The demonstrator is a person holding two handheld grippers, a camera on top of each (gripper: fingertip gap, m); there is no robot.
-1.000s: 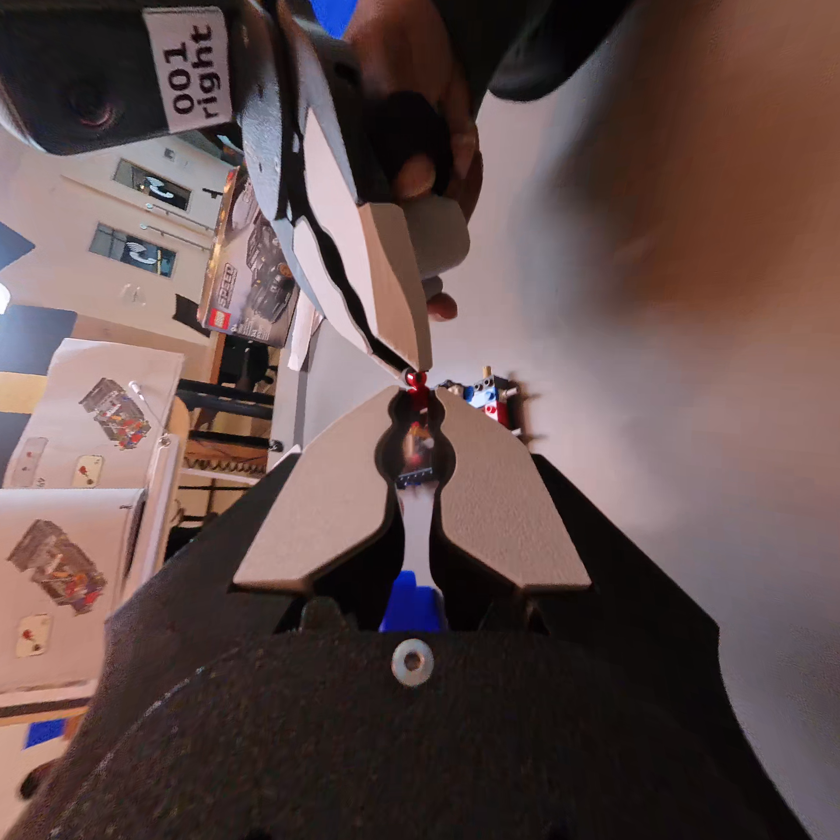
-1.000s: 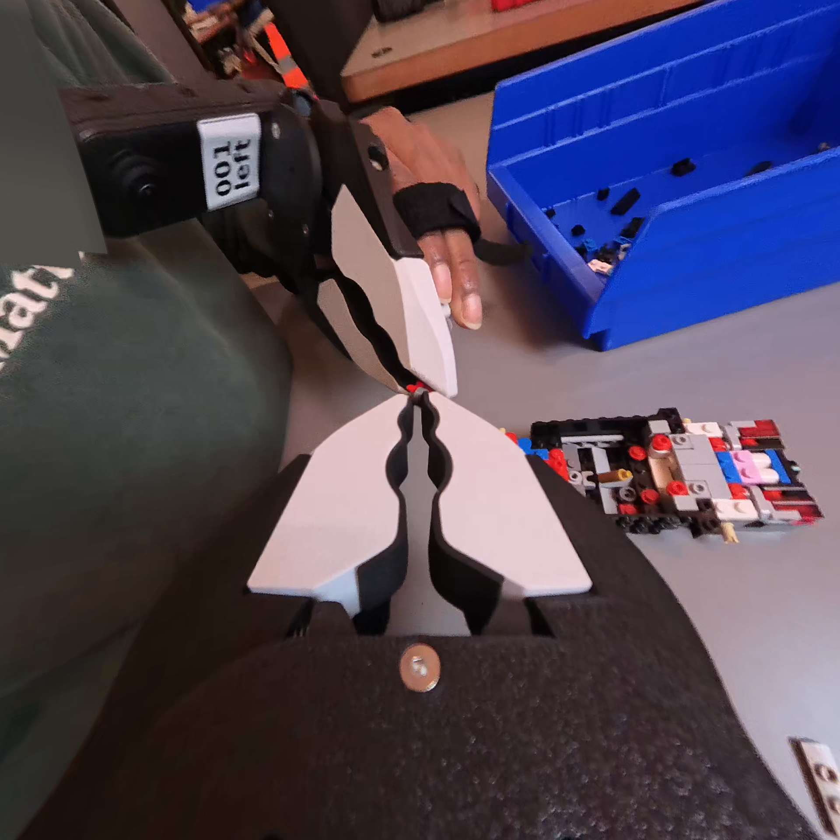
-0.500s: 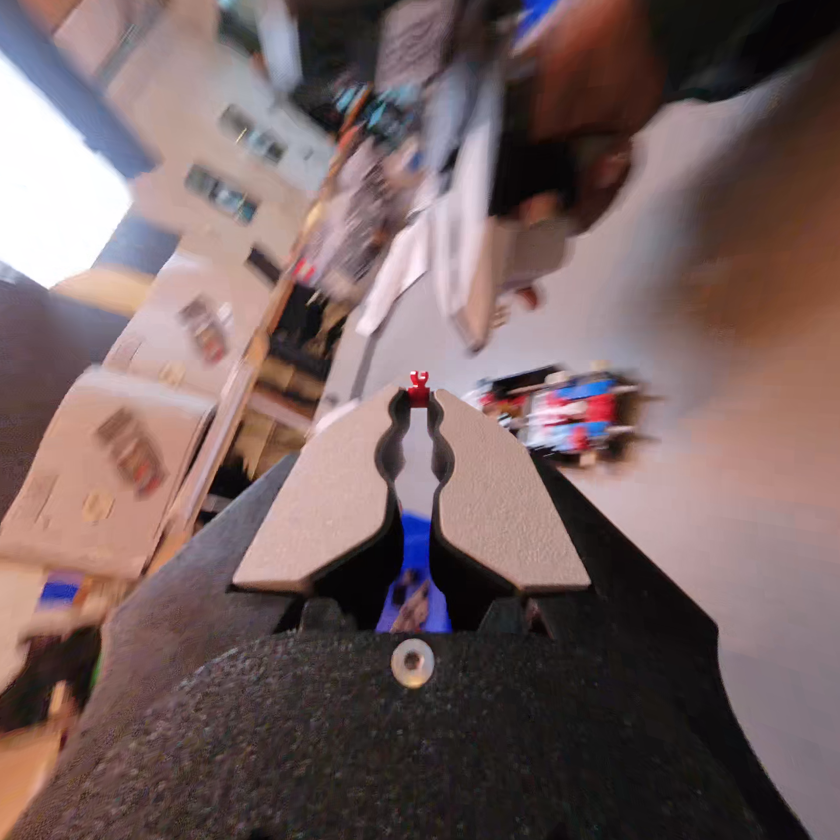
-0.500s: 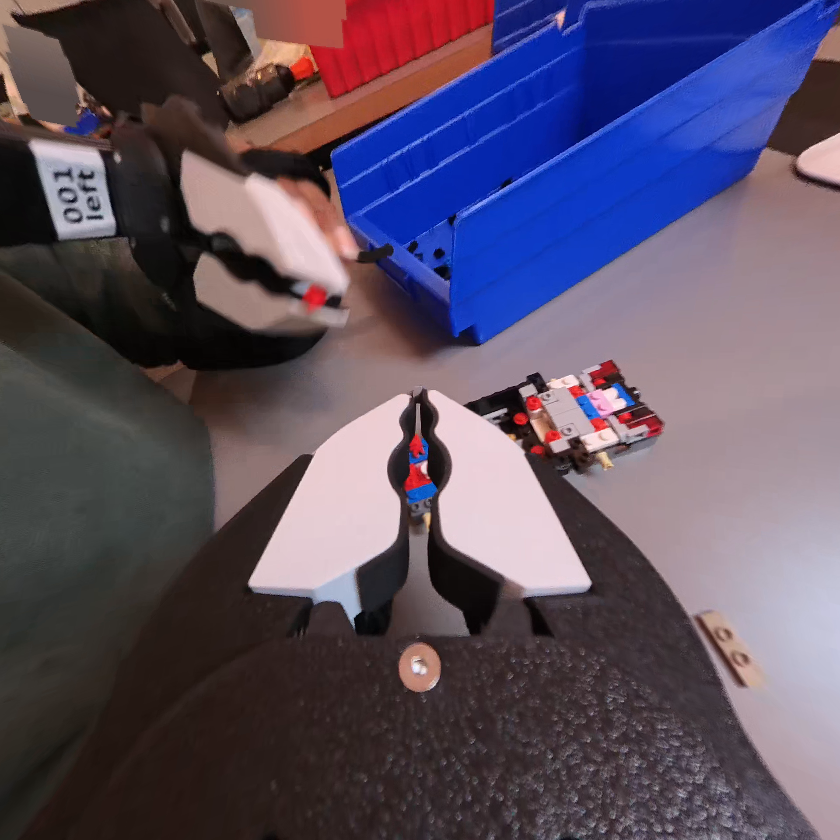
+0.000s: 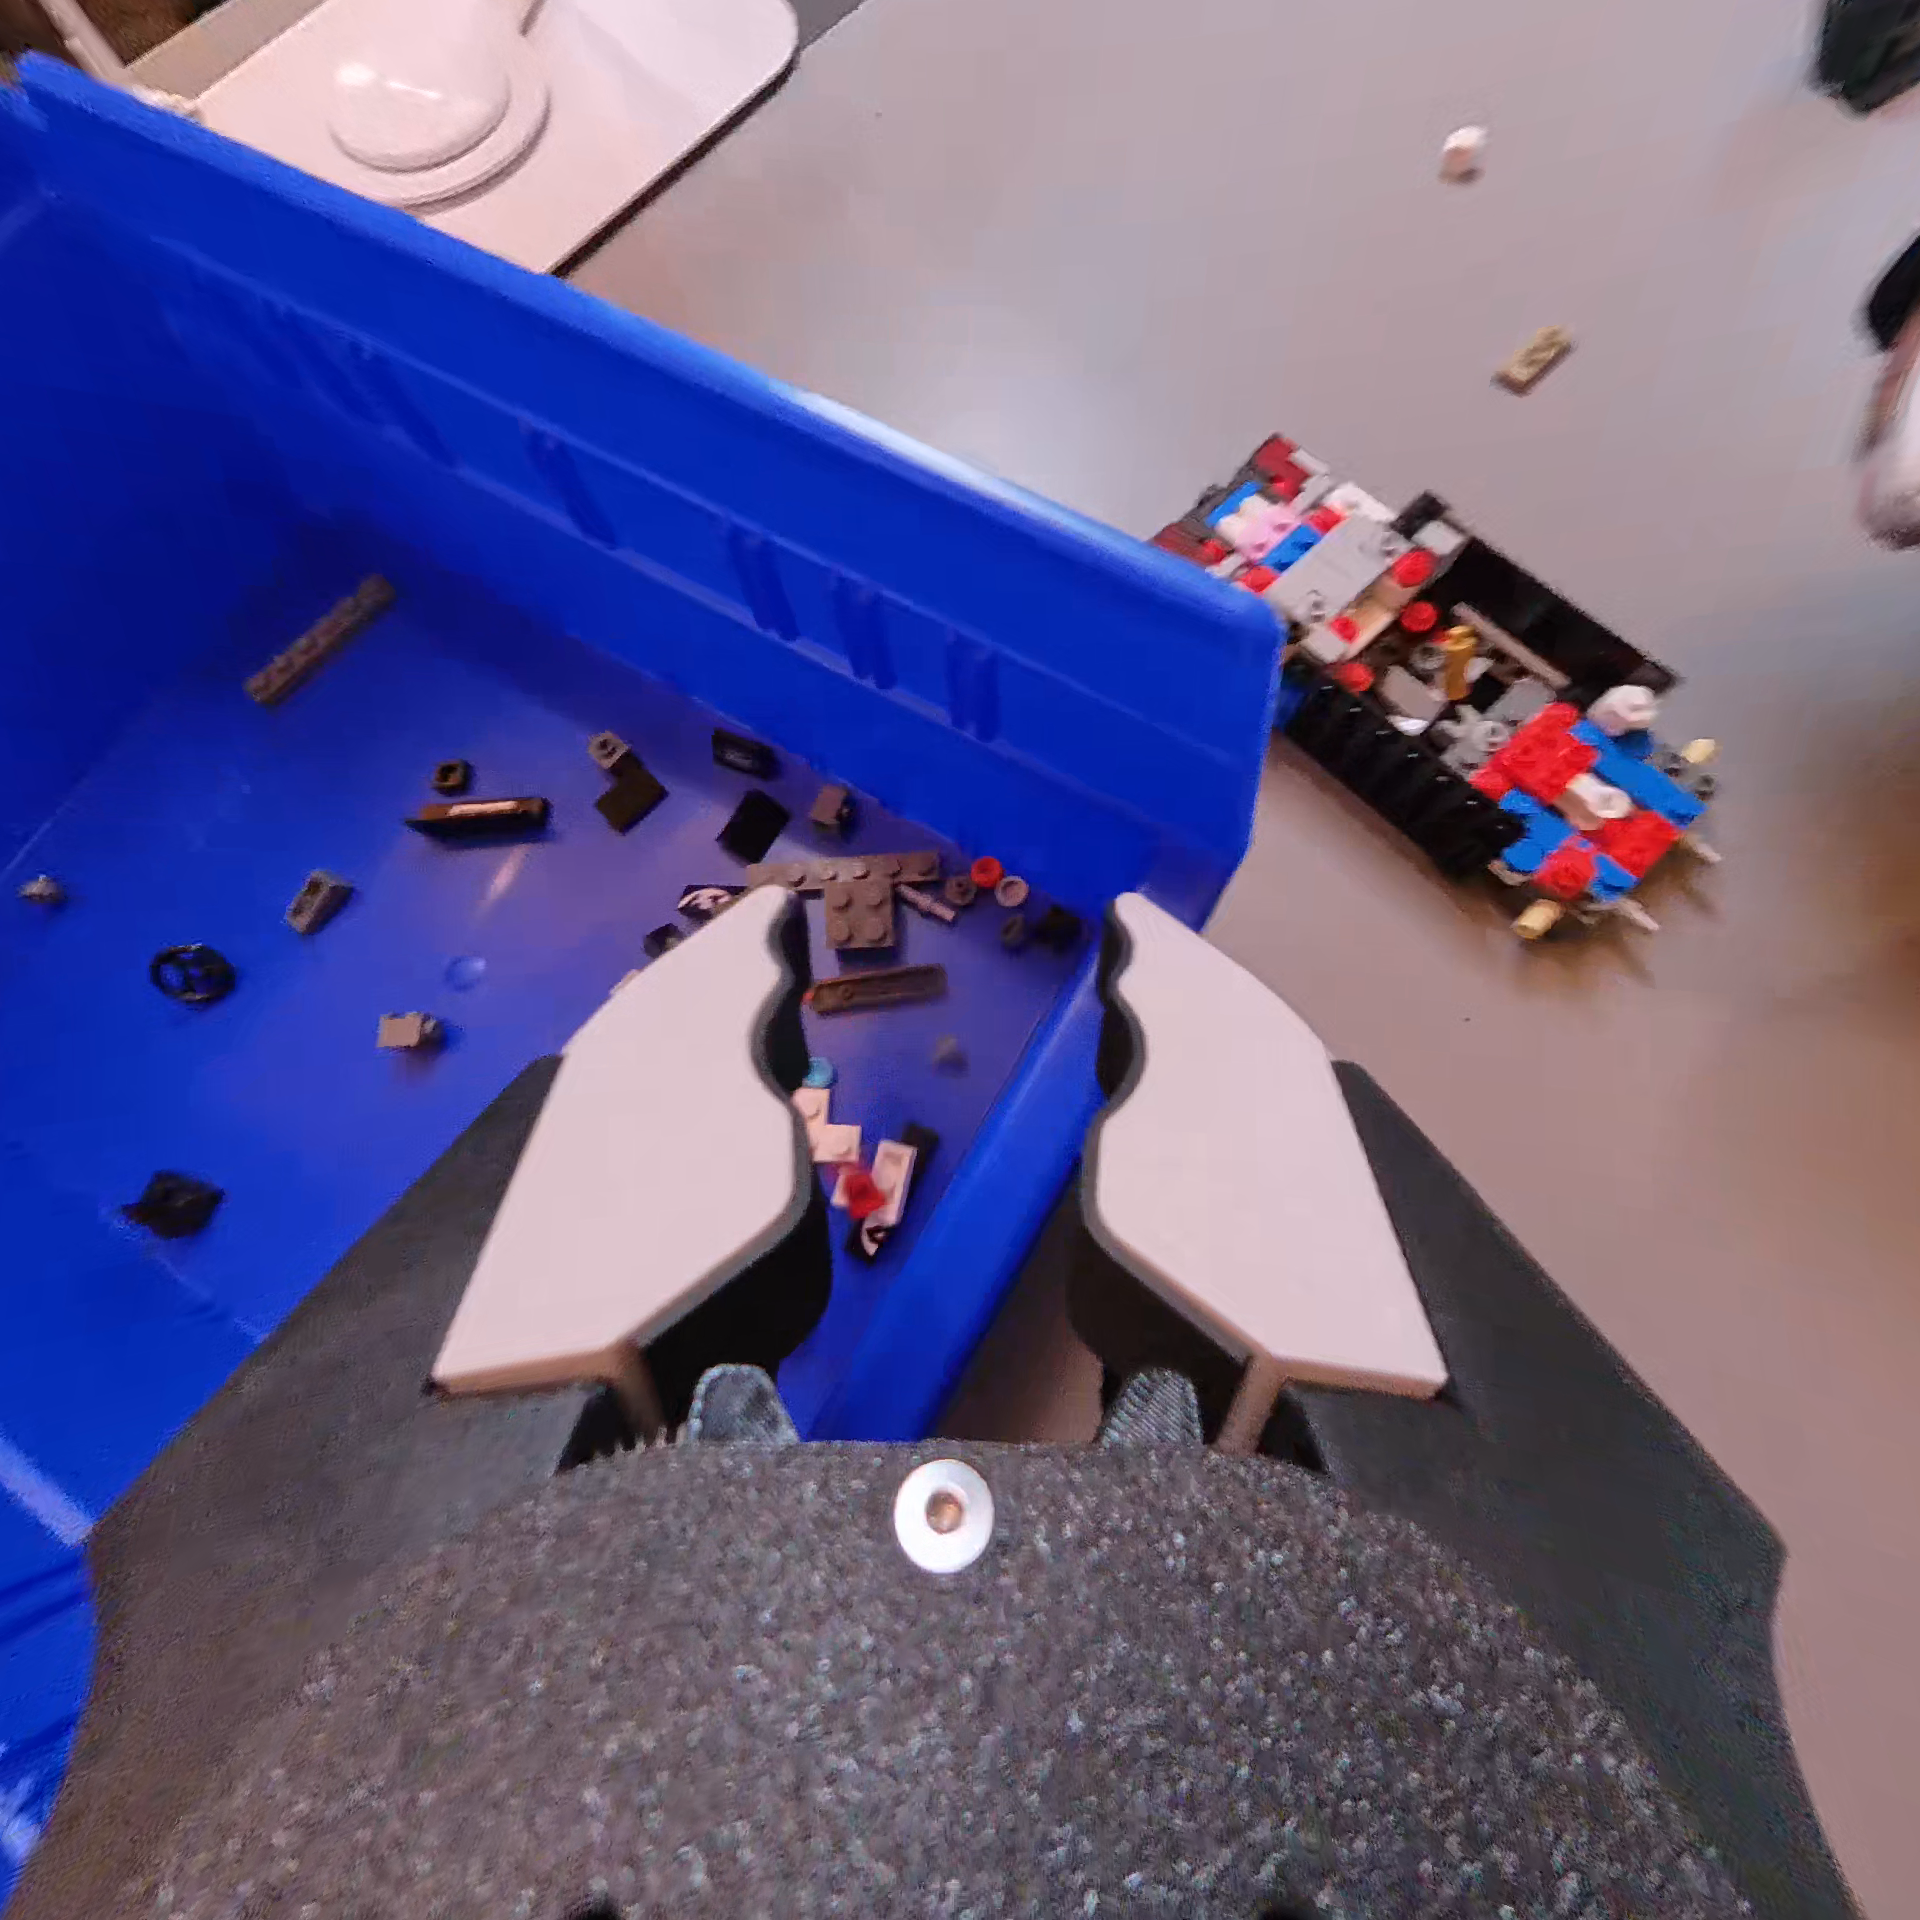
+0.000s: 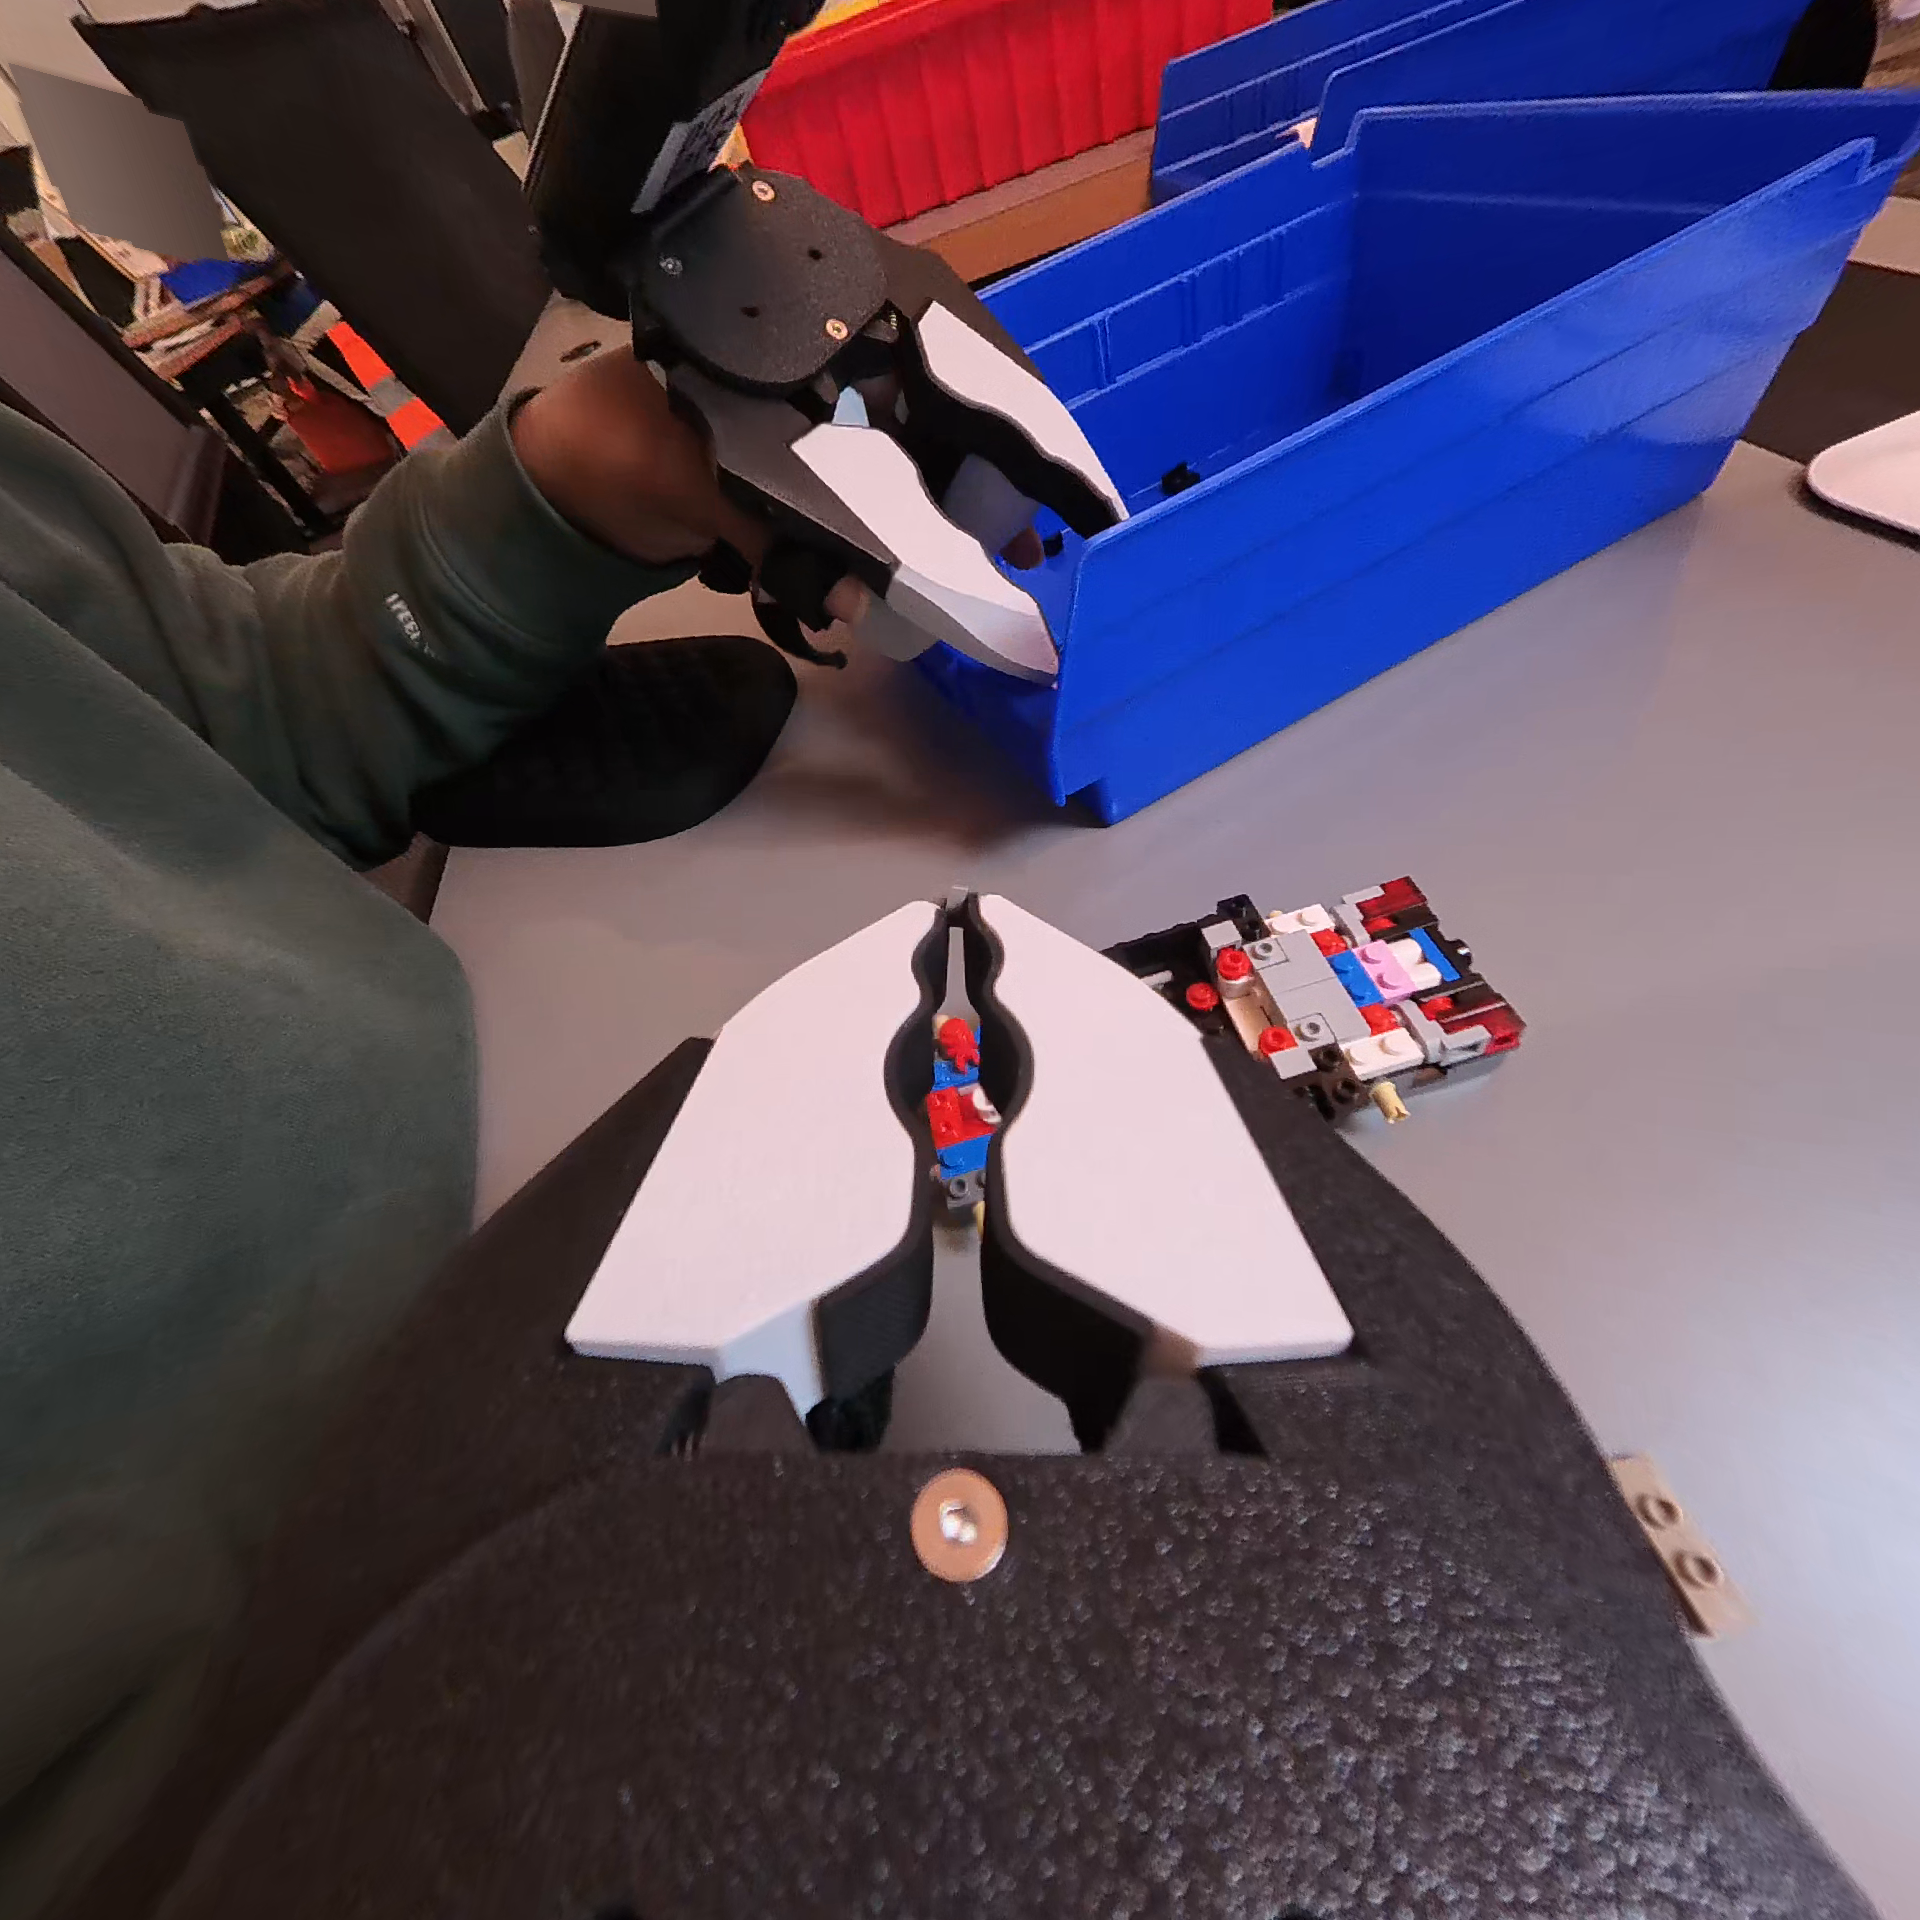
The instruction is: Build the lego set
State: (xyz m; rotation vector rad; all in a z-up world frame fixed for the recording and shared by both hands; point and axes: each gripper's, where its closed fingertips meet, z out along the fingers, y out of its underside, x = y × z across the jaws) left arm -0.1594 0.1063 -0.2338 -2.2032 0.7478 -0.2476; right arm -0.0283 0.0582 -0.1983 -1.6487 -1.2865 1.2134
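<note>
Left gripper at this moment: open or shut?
Open. The left gripper has its jaws spread wide over the blue bin, nothing between them.

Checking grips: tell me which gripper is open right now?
The left gripper: its jaws stand wide apart over the blue bin. The right gripper is shut.

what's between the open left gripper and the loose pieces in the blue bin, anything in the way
Partly. The left gripper is open and straddles the blue bin's near corner wall: one finger sits over the inside, the other outside over the table. The loose pieces lie uncovered on the bin floor below, so only that wall stands in the way.
</note>
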